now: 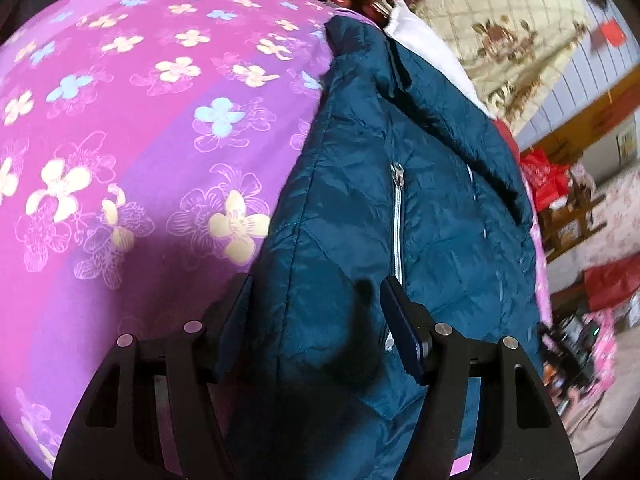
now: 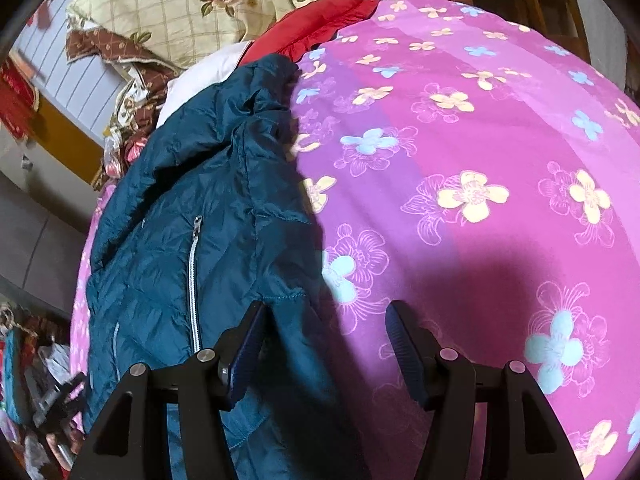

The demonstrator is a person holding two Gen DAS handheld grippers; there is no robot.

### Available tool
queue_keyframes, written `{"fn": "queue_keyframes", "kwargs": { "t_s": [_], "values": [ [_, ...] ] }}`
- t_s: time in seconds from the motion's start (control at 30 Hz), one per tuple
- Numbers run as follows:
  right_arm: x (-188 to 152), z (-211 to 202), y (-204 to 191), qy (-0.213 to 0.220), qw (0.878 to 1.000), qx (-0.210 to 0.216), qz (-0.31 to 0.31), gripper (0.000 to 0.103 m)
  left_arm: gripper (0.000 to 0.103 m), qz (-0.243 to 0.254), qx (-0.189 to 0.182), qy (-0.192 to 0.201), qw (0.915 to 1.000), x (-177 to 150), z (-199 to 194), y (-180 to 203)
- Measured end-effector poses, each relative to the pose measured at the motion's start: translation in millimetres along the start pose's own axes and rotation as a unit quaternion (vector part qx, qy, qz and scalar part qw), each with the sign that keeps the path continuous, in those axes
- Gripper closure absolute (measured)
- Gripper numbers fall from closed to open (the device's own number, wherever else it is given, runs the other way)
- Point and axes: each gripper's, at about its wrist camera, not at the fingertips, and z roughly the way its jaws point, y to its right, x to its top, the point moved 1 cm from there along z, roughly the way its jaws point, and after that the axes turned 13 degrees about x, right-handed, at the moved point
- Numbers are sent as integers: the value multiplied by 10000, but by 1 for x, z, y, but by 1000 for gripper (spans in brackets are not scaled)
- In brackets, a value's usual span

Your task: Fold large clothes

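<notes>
bedding comes first on the left of the left wrist view: a pink and purple flowered bedsheet (image 1: 132,128), then the folded teal quilted puffer jacket with a silver pocket zip (image 1: 360,200) lying on it, with a cream rose-patterned quilt (image 1: 504,28) heaped beyond. the left gripper (image 1: 316,308) is spread wide, released, its dark pads either side of the jacket's near edge without pressing it. in the right wrist view the jacket lies at the left and the right gripper (image 2: 324,340) gapes unclenched over the jacket's edge and the sheet, gripping nothing.
</notes>
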Motion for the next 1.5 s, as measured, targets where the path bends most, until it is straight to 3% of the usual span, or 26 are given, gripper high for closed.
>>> {"fn": "queue_keyframes", "kwargs": {
  "t_s": [0.2, 0.53, 0.83, 1.0, 1.2, 1.37, 1.5],
  "values": [
    [-7, -5, 2, 80, 9997, 205, 82, 44, 38, 424, 413, -2, 9982, -8, 0, 15],
    [-34, -10, -3, -321, 9942, 1003, 208, 43, 38, -138, -403, -439, 9981, -21, -7, -1],
    [-65, -17, -11, -494, 9887, 1408, 152, 43, 38, -69, -477, -414, 9980, -43, -16, 9],
    [-74, -17, -13, -526, 9855, 1604, 172, 43, 38, -269, -497, -139, 9983, -51, -19, 7],
    [-84, -14, -17, -635, 9793, 1906, 236, 43, 38, -138, -281, 162, 9994, -58, -19, 16],
    [-91, -13, -27, -645, 9823, 1760, 6, 43, 30, 179, -40, 258, 9995, -65, -19, 27],
    [-99, -7, -42, -722, 9826, 1695, -248, 43, 29, 346, 180, 272, 9989, -71, -20, 33]
  ]
}}
